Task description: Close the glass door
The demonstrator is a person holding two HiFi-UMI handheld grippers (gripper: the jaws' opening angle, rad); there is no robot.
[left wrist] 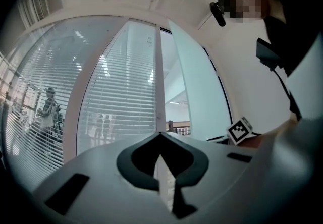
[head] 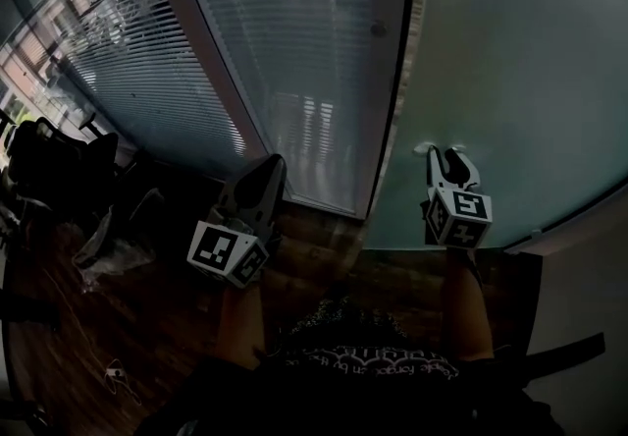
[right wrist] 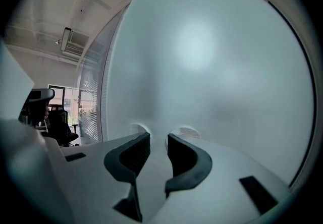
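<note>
The frosted glass door [head: 510, 81] fills the right of the head view, and its dark edge [head: 395, 100] stands a narrow gap away from the glass wall with blinds [head: 294, 51]. My right gripper [head: 446, 155] points at the door's lower part, its fingertips at or touching the glass. In the right gripper view its jaws [right wrist: 158, 137] stand slightly apart with nothing between them, and the frosted glass door [right wrist: 212, 66] fills the view. My left gripper [head: 265, 169] hangs in front of the blinds panel. Its tips [left wrist: 160, 135] meet, holding nothing. The frosted glass door [left wrist: 199, 102] stands ajar there.
Dark office chairs [head: 54, 154] stand at the left on the wooden floor [head: 324, 262]. A light wall corner [head: 579, 277] juts in at the lower right. Beyond the blinds a person [left wrist: 49, 109] is visible. My own arms and dark clothing fill the bottom of the head view.
</note>
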